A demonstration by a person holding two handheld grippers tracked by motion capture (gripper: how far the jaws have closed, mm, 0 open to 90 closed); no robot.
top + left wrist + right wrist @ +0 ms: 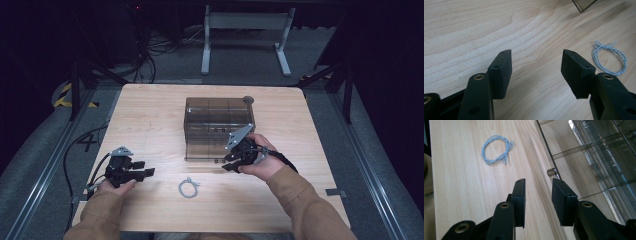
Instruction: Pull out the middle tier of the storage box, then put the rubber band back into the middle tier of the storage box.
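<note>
A smoky see-through box [219, 125] with inner compartments stands mid-table. A small loop of pale blue-grey twisted wire [188, 188] lies on the wood in front of it. My right gripper [229, 164] hovers at the box's front lower edge. In the right gripper view its jaws [538, 187] stand open with nothing between them. A small metal knob [551, 172] on the box front [594, 157] sits just beyond the tips, and the loop [496, 150] lies farther off to the left. My left gripper [145, 170] rests low at the left, open [536, 62] and holding nothing. The loop [609, 58] is to its right.
The wooden table [150, 115] has bare room left of the box and along the front edge. A corner of the box [584, 4] shows at the top of the left gripper view. A white desk frame [245, 30] and cables stand on the floor behind the table.
</note>
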